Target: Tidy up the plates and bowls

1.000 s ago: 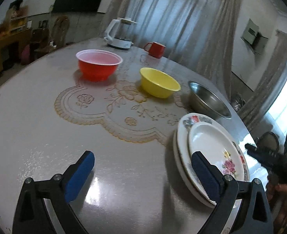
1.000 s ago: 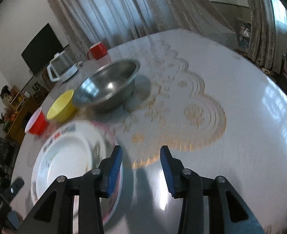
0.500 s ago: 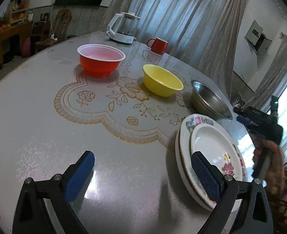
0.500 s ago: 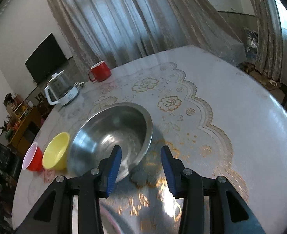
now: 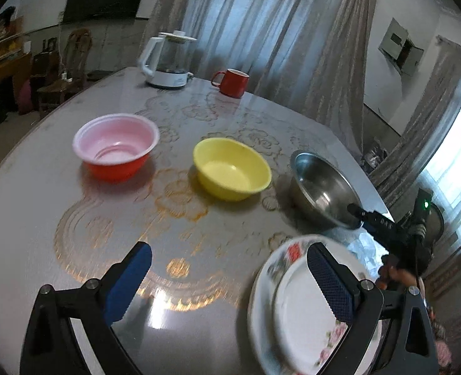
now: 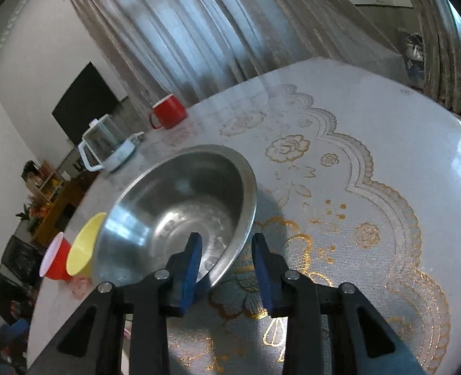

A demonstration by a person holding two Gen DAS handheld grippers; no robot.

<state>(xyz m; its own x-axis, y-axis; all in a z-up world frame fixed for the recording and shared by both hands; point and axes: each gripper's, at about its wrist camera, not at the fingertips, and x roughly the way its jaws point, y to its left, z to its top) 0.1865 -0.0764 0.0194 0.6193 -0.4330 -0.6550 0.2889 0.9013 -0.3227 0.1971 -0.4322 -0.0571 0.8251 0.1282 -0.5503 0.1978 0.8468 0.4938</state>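
Note:
Three bowls stand in a row on the round table [image 5: 27,206]: a red bowl [image 5: 116,147] with a pale inside, a yellow bowl [image 5: 232,168] and a steel bowl [image 5: 318,184]. A small flowered plate [image 5: 296,309] lies stacked on a larger one at the near right. My left gripper [image 5: 229,250] hovers open and empty over the table, its right finger above the plates. My right gripper [image 6: 226,239] straddles the near rim of the steel bowl [image 6: 180,200], one finger inside and one outside. Its jaws are closing, and a gap still shows at the outer pad.
A white kettle [image 5: 168,59] and a red mug [image 5: 232,82] stand at the table's far side near the curtains. A person's hand [image 5: 396,275] holds the right gripper past the table's right edge. A gold-patterned cloth covers the table's middle.
My right gripper swung from beside the plates to the steel bowl, and its jaws narrowed around the rim. My left gripper rose and moved forward, bringing the bowls nearer in its view.

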